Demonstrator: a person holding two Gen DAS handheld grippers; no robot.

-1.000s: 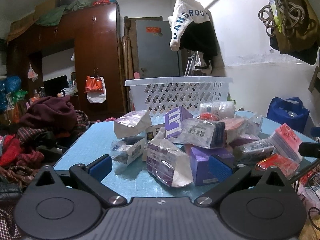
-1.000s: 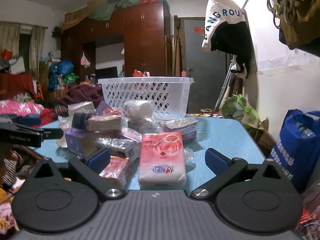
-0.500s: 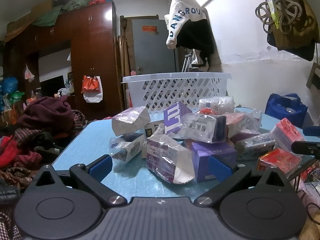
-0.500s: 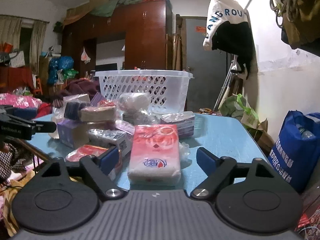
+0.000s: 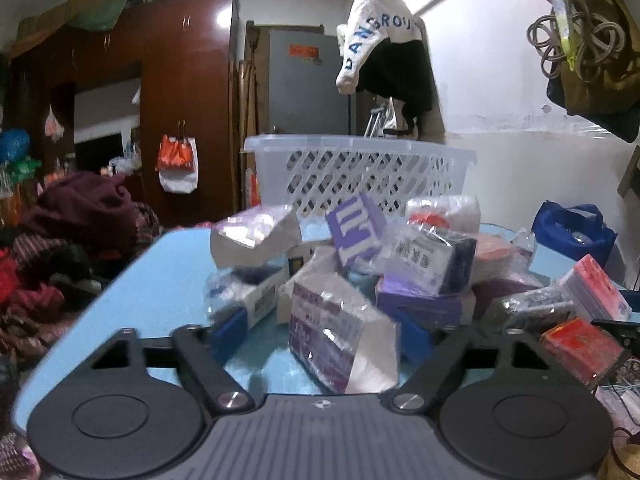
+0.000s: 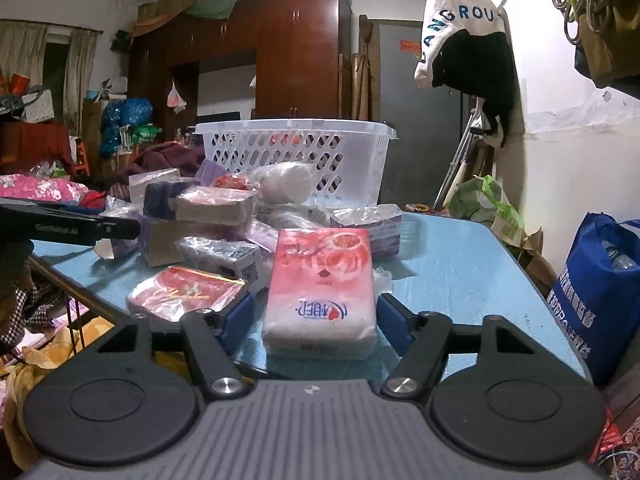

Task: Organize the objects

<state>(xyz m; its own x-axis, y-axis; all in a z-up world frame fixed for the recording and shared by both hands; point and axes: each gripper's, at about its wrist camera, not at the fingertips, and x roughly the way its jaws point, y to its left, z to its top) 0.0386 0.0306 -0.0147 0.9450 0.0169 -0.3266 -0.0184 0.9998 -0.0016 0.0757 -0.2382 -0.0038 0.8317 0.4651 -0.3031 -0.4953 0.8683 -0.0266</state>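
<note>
Both of your grippers have come forward over the last second, and the packs in front of each now sit between the fingers instead of ahead of them. Your right gripper (image 6: 314,316) has its jaws released on either side of the pink tissue pack (image 6: 320,288), which lies flat on the blue bench (image 6: 452,264) near its front edge; the blue pads look close to the pack's sides, but you cannot tell from this view whether they touch it. Just left of that pack lies a flat red packet (image 6: 186,292) in clear wrap, and behind it a silvery wrapped box (image 6: 220,254).

Your left gripper (image 5: 320,334) is likewise released, its jaws standing apart around a purple-and-white wrapped pack (image 5: 340,334) that leans tilted at the near side of the heap. A purple box (image 5: 424,306) sits just to the right of it, a white box (image 5: 248,294) in plastic to the left, and a small purple carton (image 5: 356,232) is tipped on top of the pile.

The white basket (image 5: 360,168) stands upright at the far end of the bench, behind the heap. This view is somewhat blurred. Your left gripper's tip shows in the right wrist view as a dark bar at the left edge.
</note>
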